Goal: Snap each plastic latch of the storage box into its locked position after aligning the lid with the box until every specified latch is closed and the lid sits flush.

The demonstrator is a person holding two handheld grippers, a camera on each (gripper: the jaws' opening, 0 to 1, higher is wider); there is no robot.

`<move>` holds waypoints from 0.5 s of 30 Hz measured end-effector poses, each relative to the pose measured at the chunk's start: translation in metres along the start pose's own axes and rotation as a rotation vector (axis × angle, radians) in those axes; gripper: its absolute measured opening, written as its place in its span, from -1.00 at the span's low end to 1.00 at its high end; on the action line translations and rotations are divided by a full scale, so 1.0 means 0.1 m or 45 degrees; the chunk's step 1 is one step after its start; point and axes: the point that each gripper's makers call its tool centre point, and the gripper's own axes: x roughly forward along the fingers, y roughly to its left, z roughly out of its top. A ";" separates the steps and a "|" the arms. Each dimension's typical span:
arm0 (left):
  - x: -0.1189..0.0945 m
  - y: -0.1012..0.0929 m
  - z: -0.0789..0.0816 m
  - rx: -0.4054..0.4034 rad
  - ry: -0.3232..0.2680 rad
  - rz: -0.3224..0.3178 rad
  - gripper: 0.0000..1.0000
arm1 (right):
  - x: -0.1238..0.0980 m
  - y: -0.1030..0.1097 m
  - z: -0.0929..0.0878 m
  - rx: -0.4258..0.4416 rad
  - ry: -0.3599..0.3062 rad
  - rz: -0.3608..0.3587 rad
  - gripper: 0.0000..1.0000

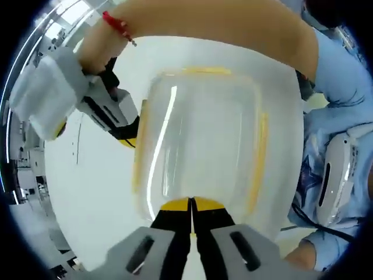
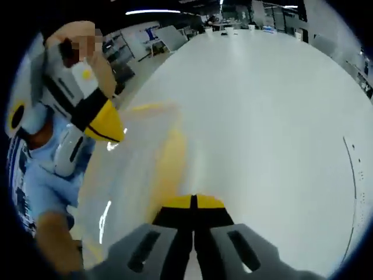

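Observation:
The clear storage box lies on the white table with its lid on. Yellow latches run along its far edge, right side and left side. My left gripper is shut, its yellow tips against the near edge of the lid with nothing between them. My right gripper comes in from the left and touches the left latch. In the right gripper view, that gripper is shut beside a blurred yellow latch. The left gripper's yellow tip rests over the box.
A person's bare forearm crosses above the box, with a red band at the wrist. The person's light blue shirt stands close at the right. The white table stretches far beyond the box, with office furniture at its far end.

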 end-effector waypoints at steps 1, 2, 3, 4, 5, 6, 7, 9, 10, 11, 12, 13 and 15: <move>0.00 0.00 0.00 -0.003 -0.001 0.001 -1.00 | 0.02 0.03 -0.01 0.021 0.026 0.037 -1.00; 0.01 -0.01 0.00 -0.003 -0.002 0.004 -1.00 | 0.06 0.06 -0.03 0.011 0.041 0.032 -1.00; 0.01 -0.01 0.00 -0.003 -0.002 0.007 -1.00 | 0.09 0.11 -0.03 0.019 0.042 0.048 -1.00; 0.01 -0.01 0.01 -0.004 -0.002 0.009 -1.00 | 0.11 0.15 -0.04 0.031 0.049 0.066 -1.00; 0.01 -0.01 0.00 -0.001 -0.004 0.011 -1.00 | 0.13 0.17 -0.05 0.034 0.047 0.075 -1.00; 0.01 -0.01 0.00 0.001 -0.004 0.011 -1.00 | 0.12 0.17 -0.04 0.044 0.043 0.092 -1.00; 0.01 -0.01 0.00 -0.002 -0.006 0.008 -1.00 | 0.12 0.15 -0.03 0.056 0.032 0.103 -1.00; 0.01 -0.02 0.00 -0.004 -0.007 0.000 -1.00 | 0.11 0.13 -0.02 0.093 0.009 0.136 -1.00; 0.01 -0.02 0.00 -0.006 -0.007 -0.002 -1.00 | 0.09 0.08 -0.03 0.114 0.012 0.160 -1.00; 0.02 -0.03 0.00 -0.001 -0.002 -0.001 -1.00 | 0.09 0.08 -0.13 0.125 0.083 0.177 -1.00; 0.02 -0.03 0.00 -0.002 0.001 0.001 -1.00 | 0.12 0.10 -0.21 0.241 0.143 0.177 -1.00; 0.02 -0.02 0.00 0.000 0.004 0.010 -1.00 | 0.17 0.04 -0.27 0.362 0.183 0.173 -1.00; 0.04 -0.01 0.00 0.009 0.010 0.003 -1.00 | 0.20 0.00 -0.09 0.208 0.106 0.155 -1.00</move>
